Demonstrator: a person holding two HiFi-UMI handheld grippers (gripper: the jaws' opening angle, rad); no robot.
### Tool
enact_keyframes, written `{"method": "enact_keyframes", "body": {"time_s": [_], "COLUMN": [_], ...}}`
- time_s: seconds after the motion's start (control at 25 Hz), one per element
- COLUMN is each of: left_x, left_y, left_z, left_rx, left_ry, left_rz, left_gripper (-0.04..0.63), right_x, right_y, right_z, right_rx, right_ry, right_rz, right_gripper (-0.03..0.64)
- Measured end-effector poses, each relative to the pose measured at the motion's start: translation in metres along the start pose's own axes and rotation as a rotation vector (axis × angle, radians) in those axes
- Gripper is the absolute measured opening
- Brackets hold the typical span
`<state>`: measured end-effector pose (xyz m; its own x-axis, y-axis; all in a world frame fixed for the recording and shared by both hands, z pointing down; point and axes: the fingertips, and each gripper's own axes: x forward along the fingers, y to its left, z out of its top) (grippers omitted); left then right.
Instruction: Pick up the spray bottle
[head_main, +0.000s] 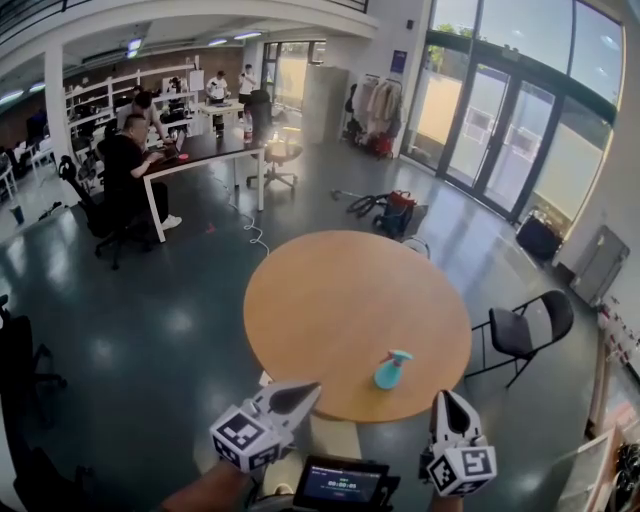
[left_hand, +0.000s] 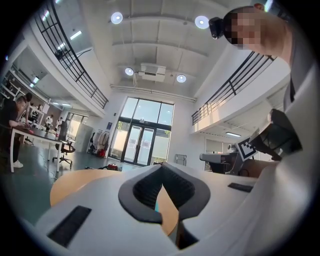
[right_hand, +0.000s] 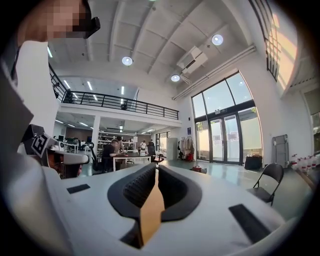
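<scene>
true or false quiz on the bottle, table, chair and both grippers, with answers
1. The bottle is on the round table. True.
2. The right gripper holds the bottle. False: its jaws are shut on nothing, short of the bottle.
3. The left gripper is shut and empty. True.
4. The chair stands left of the table in the head view. False: it stands at the table's right.
</scene>
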<state>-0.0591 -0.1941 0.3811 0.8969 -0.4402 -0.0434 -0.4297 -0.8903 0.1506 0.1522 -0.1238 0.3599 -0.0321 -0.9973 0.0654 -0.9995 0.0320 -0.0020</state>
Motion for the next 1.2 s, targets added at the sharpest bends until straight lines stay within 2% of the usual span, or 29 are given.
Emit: {"method": "enact_keyframes", "body": {"time_s": [0.12,0.36,0.52,0.6,0.8,0.92,1.0,1.2], "left_x": [0.011,0.036,0.065,0.081,0.121,0.147,0.158,0.180], "left_y": [0.009,0.031,0.037,0.041,0.043,0.048,0.051,0.057], "left_z": [-0.002,0.005,0.011,0.011,0.011,0.011,0.009,0.000], "left_rx": [0.001,0.014,0.034,0.038,0.068,0.063,0.055,0.051], "left_ry": [0.007,0.019,0.035,0.040,0.051,0.060,0.068,0.078], "left_rz": [0.003,0.057,0.085,0.099,0.084,0.098,0.108,0.125], "left_gripper": [0.003,0.003,0.003,0.003,0.003,0.003,0.003,0.003], "right_x": [0.016,0.056,0.076,0.088,0.113,0.126,0.131,0.144], "right_y": [-0.001,-0.011,-0.035,-0.047,-0.076,-0.094,-0.101,-0.122], "right_z": [0.004,0.002,0.006,0.006,0.006,0.008,0.006,-0.005], "right_rx": [-0.001,0.023,0.021,0.011,0.015,0.026,0.033,0.047], "right_ry": [0.002,-0.001,-0.004,-0.004,-0.031,-0.039,-0.032,-0.012], "right_rz": [0.010,0.082,0.121,0.145,0.191,0.219,0.245,0.264], "right_gripper": [0.032,0.051,0.052,0.097,0.098,0.098,0.147,0.149]}}
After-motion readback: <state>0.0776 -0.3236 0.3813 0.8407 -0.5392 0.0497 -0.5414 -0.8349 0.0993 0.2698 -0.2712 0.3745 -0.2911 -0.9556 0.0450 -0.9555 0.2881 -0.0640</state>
